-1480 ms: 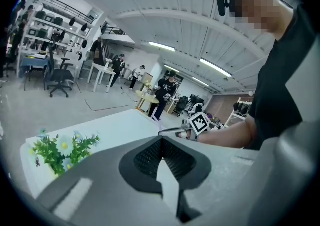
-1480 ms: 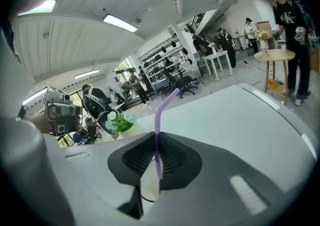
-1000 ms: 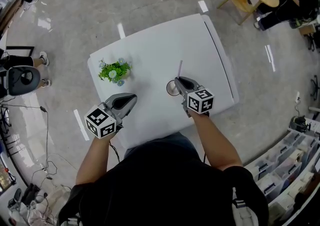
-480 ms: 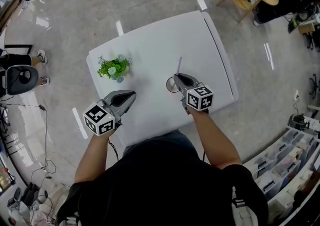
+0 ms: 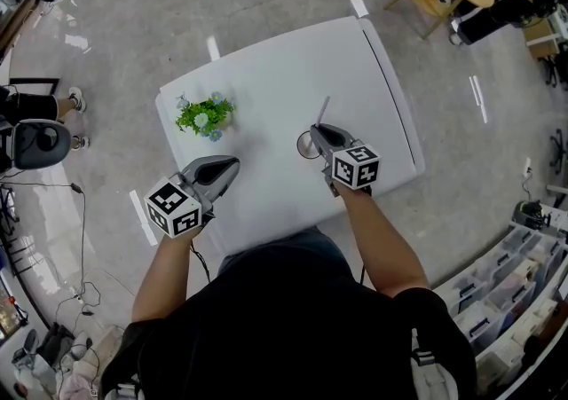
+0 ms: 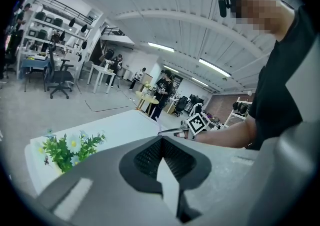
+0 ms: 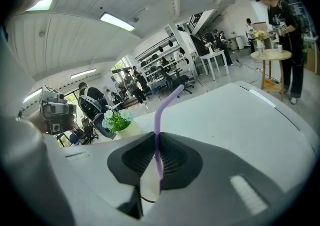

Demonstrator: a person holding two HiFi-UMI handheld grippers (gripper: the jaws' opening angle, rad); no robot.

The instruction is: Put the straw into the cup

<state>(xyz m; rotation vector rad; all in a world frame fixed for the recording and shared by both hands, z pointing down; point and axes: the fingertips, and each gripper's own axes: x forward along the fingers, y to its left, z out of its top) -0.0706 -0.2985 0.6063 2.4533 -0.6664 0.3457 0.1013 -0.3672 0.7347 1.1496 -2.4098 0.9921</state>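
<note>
A purple bendy straw (image 5: 322,111) sticks up from my right gripper (image 5: 321,131), which is shut on it. In the right gripper view the straw (image 7: 159,135) runs up between the closed jaws, its bent top leaning right. The cup (image 5: 306,145) stands on the white table (image 5: 284,79) just left of and under the right gripper's tip, partly hidden by it. My left gripper (image 5: 231,163) hovers over the table's near left part. It is shut with nothing in it (image 6: 161,141).
A small pot of green plant with white flowers (image 5: 203,115) stands on the table's left side, also visible as the plant (image 6: 67,148) in the left gripper view. Chairs, tables, shelves and people fill the room around the table.
The straw's top now leans slightly to the right. The right gripper stays over the cup, and the left gripper has hardly moved.
</note>
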